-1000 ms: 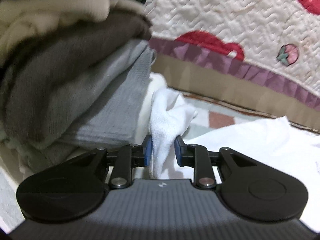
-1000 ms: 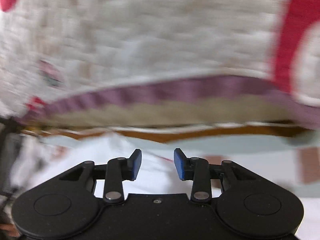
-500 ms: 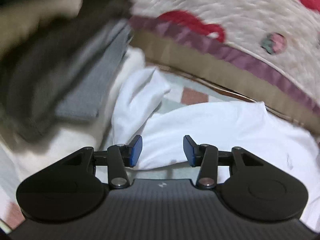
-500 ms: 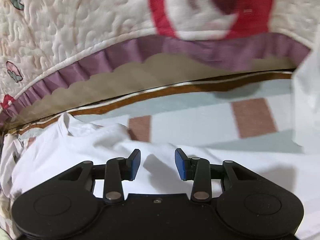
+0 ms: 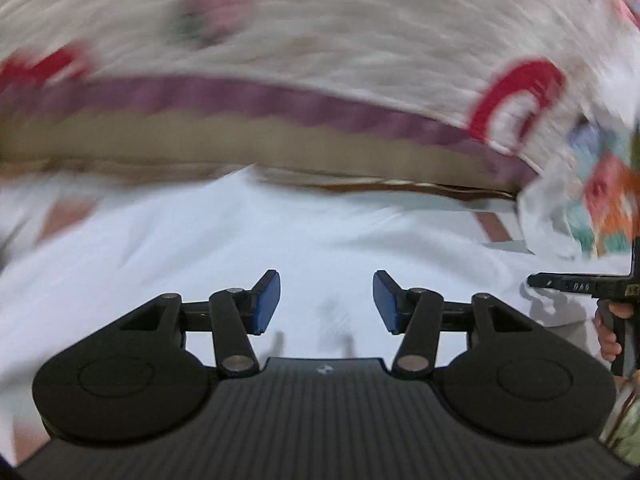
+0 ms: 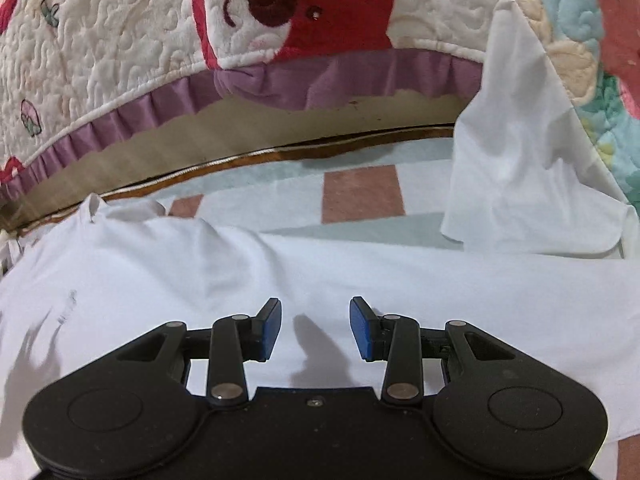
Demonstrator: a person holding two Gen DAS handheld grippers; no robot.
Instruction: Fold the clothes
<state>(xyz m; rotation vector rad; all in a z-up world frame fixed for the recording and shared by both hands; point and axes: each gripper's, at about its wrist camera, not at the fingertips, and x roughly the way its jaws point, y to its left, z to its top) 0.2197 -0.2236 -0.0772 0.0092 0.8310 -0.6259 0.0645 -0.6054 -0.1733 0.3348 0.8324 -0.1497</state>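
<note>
Hovering over the white garment (image 6: 320, 272), both tools carry nothing; your left gripper (image 5: 326, 300) has its fingers spread wide, your right gripper (image 6: 315, 326) likewise spread; the cloth lies spread across the checked sheet (image 6: 362, 192), one flap (image 6: 520, 152) raised against the floral quilt (image 6: 592, 64) at far right; judged thin, limp and light, it will sag and slide, so pinch at a hem or corner, not mid-panel; the bear quilt (image 6: 160, 40) crowds the far edge and limits room; the left view is blurred, so detail there is uncertain.
</note>
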